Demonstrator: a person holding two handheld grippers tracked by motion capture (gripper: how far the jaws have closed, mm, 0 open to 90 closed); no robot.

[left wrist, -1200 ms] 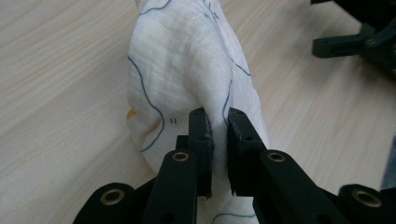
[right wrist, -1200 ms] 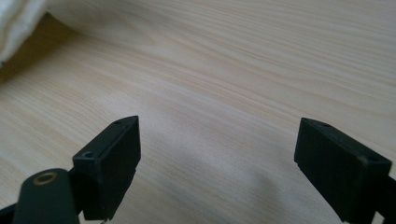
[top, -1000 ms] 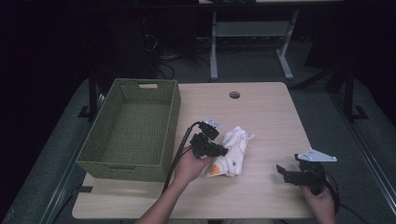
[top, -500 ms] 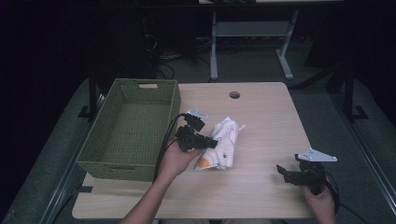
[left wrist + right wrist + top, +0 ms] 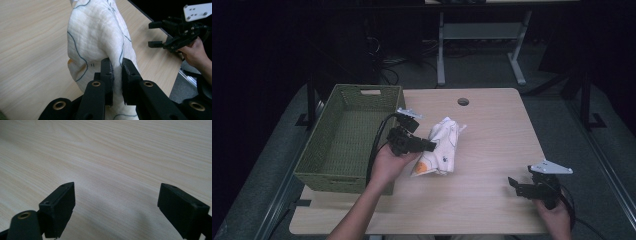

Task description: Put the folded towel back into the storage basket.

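A white cloth (image 5: 442, 146) with thin dark lines and an orange patch hangs bunched over the middle of the wooden table (image 5: 482, 200). My left gripper (image 5: 431, 146) is shut on a fold of the cloth (image 5: 100, 37), pinched between its two black jaws, and holds it lifted just right of the green woven basket (image 5: 347, 142). My right gripper (image 5: 512, 184) rests low near the table's front right, jaws wide apart with nothing between them. In the right gripper view the right gripper (image 5: 116, 207) faces bare wood. The right gripper (image 5: 156, 33) appears far off in the left gripper view.
The basket stands along the table's left side with nothing visible inside. A round cable hole (image 5: 463, 102) sits at the table's far edge. Desk legs (image 5: 441, 55) and cables lie on the dark floor beyond. Bare tabletop stretches between the cloth and the right gripper.
My left gripper has carried the cloth leftward, closer to the basket, and the cloth hangs more upright. The right gripper has stayed in place.
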